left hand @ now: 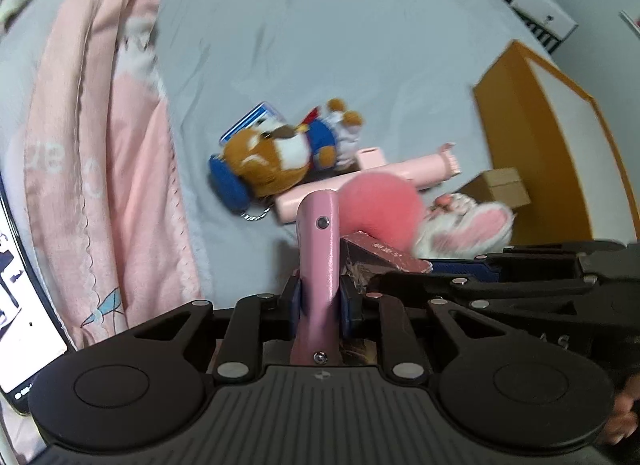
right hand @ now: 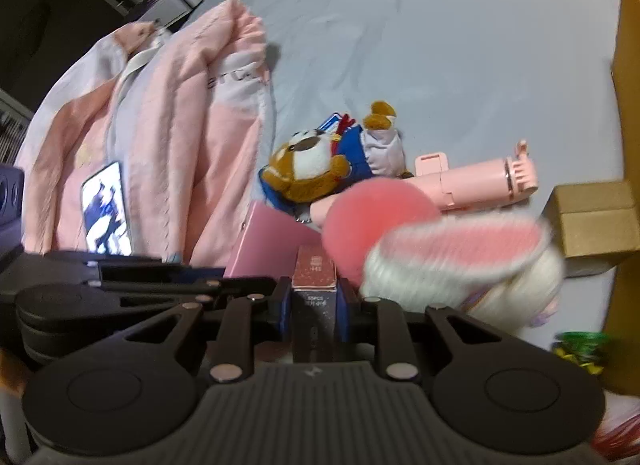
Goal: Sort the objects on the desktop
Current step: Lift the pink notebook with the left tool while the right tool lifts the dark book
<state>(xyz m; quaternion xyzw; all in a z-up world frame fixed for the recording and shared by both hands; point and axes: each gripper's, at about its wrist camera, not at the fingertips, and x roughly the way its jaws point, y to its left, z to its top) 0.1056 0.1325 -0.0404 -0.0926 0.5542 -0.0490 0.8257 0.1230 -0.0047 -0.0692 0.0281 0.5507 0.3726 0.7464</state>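
My left gripper is shut on a flat pink metal case, held edge-on; the case also shows in the right wrist view. My right gripper is shut on a small dark box with a pink top; that box also shows in the left wrist view. Ahead on the grey sheet lie a brown plush dog in blue, a pink toy gun, a pink pompom and a white rabbit plush, blurred.
An orange open box stands at the right with a small cardboard box beside it. A pink jacket lies at the left with a lit phone on it. A blue card lies behind the dog.
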